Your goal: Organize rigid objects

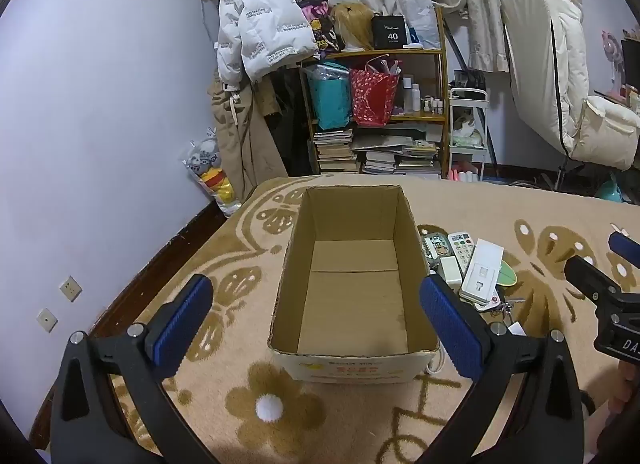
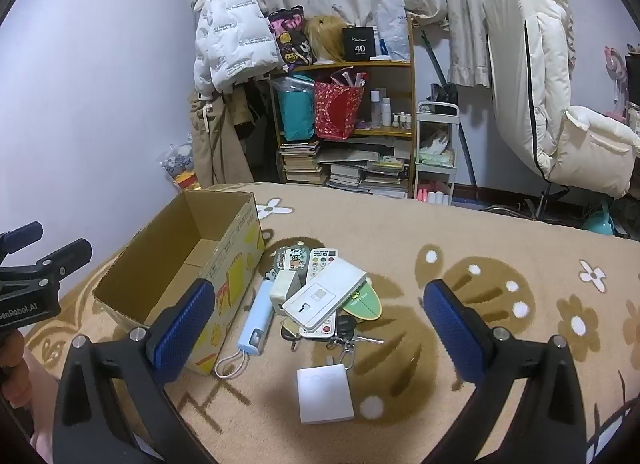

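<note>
Beside the open cardboard box (image 2: 176, 264), on its right, lay the pile to be sorted on the patterned blanket (image 2: 500, 236): a flat white device (image 2: 325, 298), a white remote (image 2: 322, 262), a white plug adapter (image 2: 285, 286), a light blue power bank (image 2: 256, 320) just beside the box wall, a bunch of keys (image 2: 344, 338), a green oval tag (image 2: 362, 304), and a white square charger (image 2: 325, 398) apart from the heap, nearest the camera. The box (image 1: 352, 284) held nothing, so I judged the task at its very start, with the first pick not yet made. The right gripper (image 2: 326, 334) hovered above the pile with its jaws spread wide and nothing between them; the left gripper (image 1: 316, 324) hung over the near end of the box, equally wide and empty. The next move seemingly called for lowering the right gripper onto an outlying piece, the charger or the power bank, and closing across its narrow sides. Legible writing was sparse: "40" on a black box (image 2: 359, 44) on the shelf behind the cardboard box, "enRobot.AI" on the left gripper's body, and red print on the box's front that was too small to read.
</note>
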Demonstrator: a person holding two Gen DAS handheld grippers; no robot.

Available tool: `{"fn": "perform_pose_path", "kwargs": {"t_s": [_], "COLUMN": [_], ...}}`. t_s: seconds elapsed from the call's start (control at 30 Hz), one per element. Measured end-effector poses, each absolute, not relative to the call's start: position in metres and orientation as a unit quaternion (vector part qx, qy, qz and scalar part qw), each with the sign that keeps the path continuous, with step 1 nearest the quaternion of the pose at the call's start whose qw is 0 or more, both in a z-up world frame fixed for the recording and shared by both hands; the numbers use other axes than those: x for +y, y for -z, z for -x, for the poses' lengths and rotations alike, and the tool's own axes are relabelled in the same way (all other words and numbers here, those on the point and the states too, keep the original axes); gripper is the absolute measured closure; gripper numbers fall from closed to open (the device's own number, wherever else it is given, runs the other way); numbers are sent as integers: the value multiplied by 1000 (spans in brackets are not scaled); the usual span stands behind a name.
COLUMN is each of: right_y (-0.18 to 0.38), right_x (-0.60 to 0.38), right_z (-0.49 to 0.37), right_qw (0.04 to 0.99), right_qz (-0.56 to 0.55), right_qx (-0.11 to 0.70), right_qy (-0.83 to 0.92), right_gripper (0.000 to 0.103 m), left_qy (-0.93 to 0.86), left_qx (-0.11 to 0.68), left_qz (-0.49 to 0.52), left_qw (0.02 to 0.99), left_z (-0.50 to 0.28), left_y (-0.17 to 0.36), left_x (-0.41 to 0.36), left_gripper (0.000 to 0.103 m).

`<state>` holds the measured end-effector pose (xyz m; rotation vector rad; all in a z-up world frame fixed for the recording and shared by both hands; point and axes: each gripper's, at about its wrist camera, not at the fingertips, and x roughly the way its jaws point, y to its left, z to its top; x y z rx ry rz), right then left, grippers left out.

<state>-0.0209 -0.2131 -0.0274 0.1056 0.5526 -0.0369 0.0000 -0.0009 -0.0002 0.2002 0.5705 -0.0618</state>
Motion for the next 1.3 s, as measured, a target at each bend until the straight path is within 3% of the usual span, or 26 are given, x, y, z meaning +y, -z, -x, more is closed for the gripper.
{"fn": "perform_pose_path", "kwargs": {"t_s": [1.3], "right_y": [29], "right_x": [-212], "right_z": [20], "right_qw": [959], "right_qz": [-51], "right_qx": [278], "right_qy": [18], "right_gripper": [0], "left_qy": [32], "left_qx": [283], "left_qz": [-96], "left_qw": [954], "left_z": [0], "left_y": [-1], "left_x": [1], "left_gripper": [1]}}
